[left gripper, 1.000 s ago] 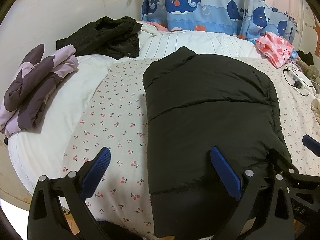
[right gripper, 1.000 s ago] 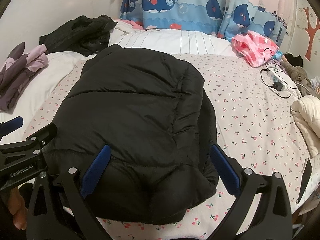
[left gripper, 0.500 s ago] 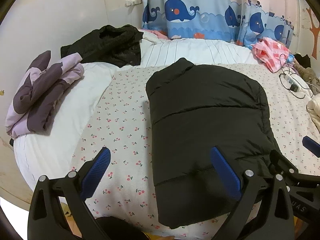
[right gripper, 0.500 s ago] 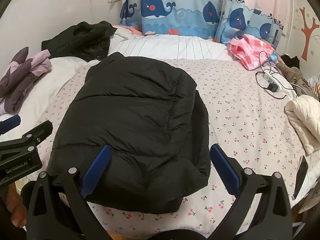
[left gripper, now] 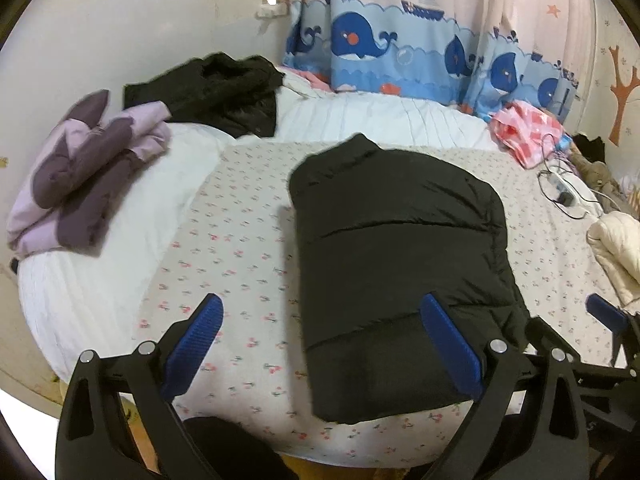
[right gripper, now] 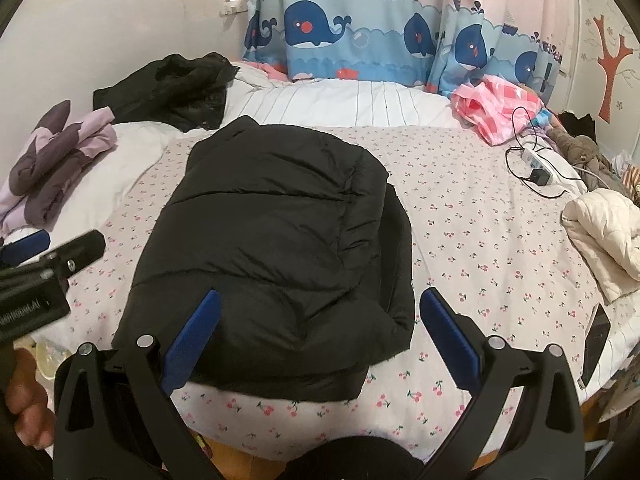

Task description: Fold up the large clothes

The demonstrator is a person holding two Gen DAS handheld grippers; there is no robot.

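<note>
The bed (right gripper: 460,216) fills most of the room, with a cherry-print sheet over a white cover. On the sheet lies the black puffer jacket (right gripper: 276,240), folded into a thick block, its collar toward the whale curtain (right gripper: 360,32) and its hem near the bed's front edge. A second black jacket (right gripper: 168,84) sits crumpled at the far left, and a purple garment (right gripper: 52,160) lies beside it. A cream coat (right gripper: 604,236) rests at the right edge. The left claw (left gripper: 320,348) and the right claw (right gripper: 320,340) both stand wide apart above the front edge, holding nothing.
</note>
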